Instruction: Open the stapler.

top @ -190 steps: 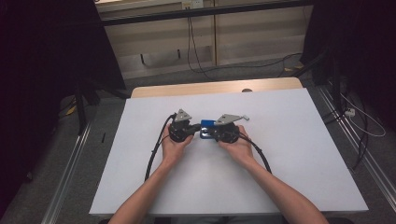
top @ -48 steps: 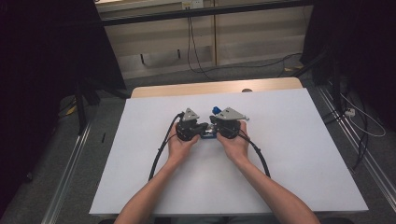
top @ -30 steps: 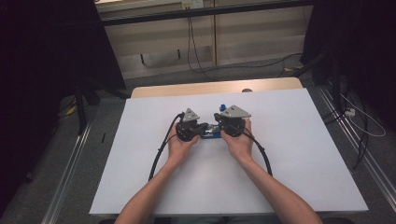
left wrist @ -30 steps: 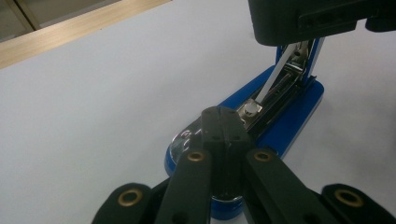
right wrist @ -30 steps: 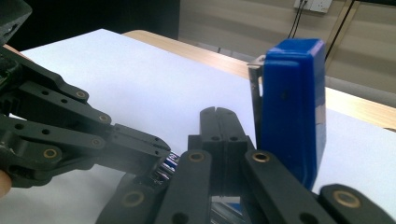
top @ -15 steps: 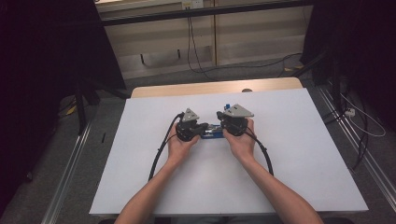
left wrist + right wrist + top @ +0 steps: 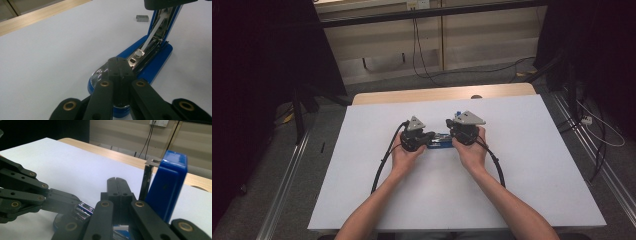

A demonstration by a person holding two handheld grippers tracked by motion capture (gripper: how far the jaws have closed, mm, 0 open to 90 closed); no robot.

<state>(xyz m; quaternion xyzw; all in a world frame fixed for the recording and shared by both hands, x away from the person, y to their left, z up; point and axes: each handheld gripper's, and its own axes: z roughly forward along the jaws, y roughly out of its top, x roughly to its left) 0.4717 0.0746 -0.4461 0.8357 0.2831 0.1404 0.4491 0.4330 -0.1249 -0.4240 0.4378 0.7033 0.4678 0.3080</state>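
A blue stapler (image 7: 441,141) lies near the middle of the white counter (image 7: 537,165), between the two grippers, its length running left to right. The left gripper (image 7: 424,140) sits at the stapler's left end, held by the person's left hand (image 7: 404,156); the right gripper (image 7: 453,139) sits at its right end, held by the right hand (image 7: 471,152). In the left gripper view, the left gripper (image 7: 119,65) has its jaws drawn together with no visible gap, their tips resting over the chrome plate at the rounded front of the stapler base (image 7: 150,67); whether anything is pinched between them cannot be told. In the same view the stapler's upper arm (image 7: 163,18) is swung open and rises steeply at the far end, exposing the metal staple channel. A small block of staples (image 7: 142,18) lies on the counter beyond the stapler, apart from it. In the right gripper view, the right gripper (image 7: 119,182) likewise shows jaws pressed together, and what they hold, if anything, cannot be told. The raised blue stapler arm (image 7: 167,185) stands nearly upright just to the right of these jaws, with its metal channel alongside. The left gripper (image 7: 75,203) appears at the left of that view, its tips on the shiny front of the base. A black cable (image 7: 384,160) trails from the left gripper toward the near edge of the counter.
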